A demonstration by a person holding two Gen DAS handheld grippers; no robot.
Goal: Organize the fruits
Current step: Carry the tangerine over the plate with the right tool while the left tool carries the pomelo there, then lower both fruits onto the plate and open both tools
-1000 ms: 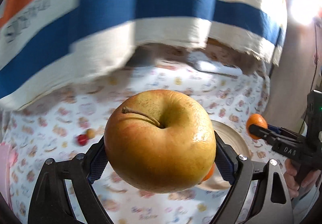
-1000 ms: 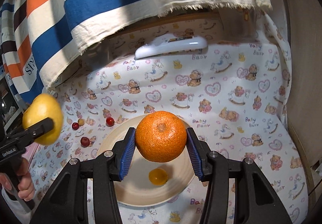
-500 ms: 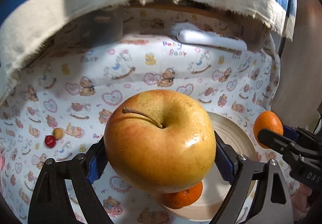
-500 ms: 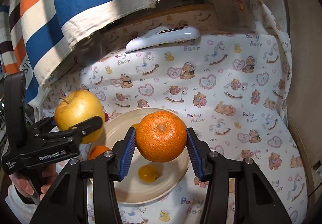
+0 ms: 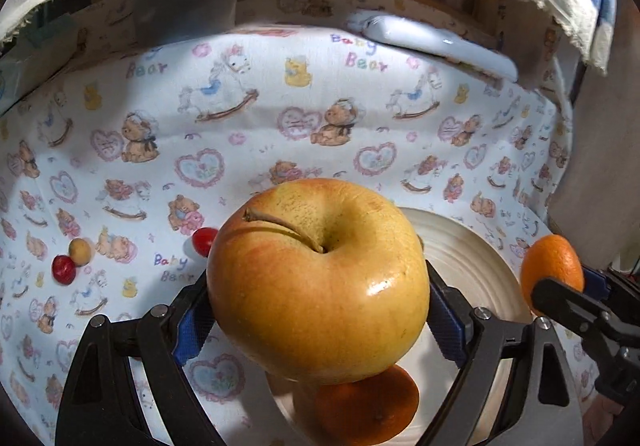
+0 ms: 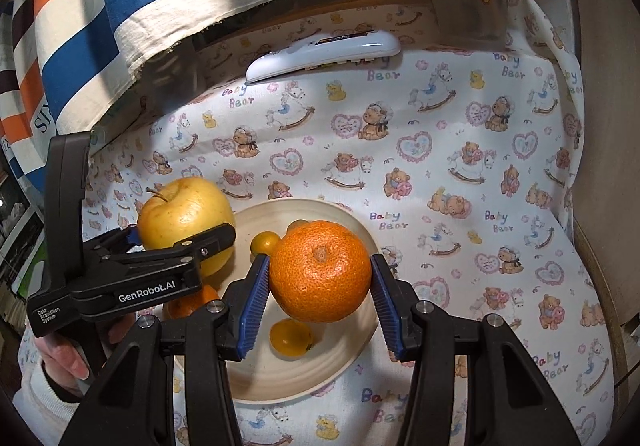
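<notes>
My left gripper point(image 5: 318, 306) is shut on a big yellow apple point(image 5: 318, 282), held just above the left rim of the cream plate point(image 5: 472, 266). In the right wrist view the same apple point(image 6: 182, 217) sits in the left gripper point(image 6: 176, 242) beside the plate point(image 6: 288, 378). My right gripper point(image 6: 320, 288) is shut on an orange mandarin point(image 6: 320, 270) over the plate's middle. On the plate lie a small mandarin point(image 5: 360, 406) under the apple and small yellow fruits point(image 6: 291, 338). Two red cherries point(image 5: 63, 269) and a tan one lie loose on the cloth.
A bear-print cloth point(image 6: 460, 165) covers the table. A white remote point(image 6: 324, 53) lies at the back, under a hanging striped towel point(image 6: 120, 5). A person's hand point(image 6: 60, 358) grips the left tool. A wall stands at the right.
The left gripper came down and toward the plate with the apple, from in front of the striped towel to the plate's left rim. The right gripper and mandarin stayed nearly still.
</notes>
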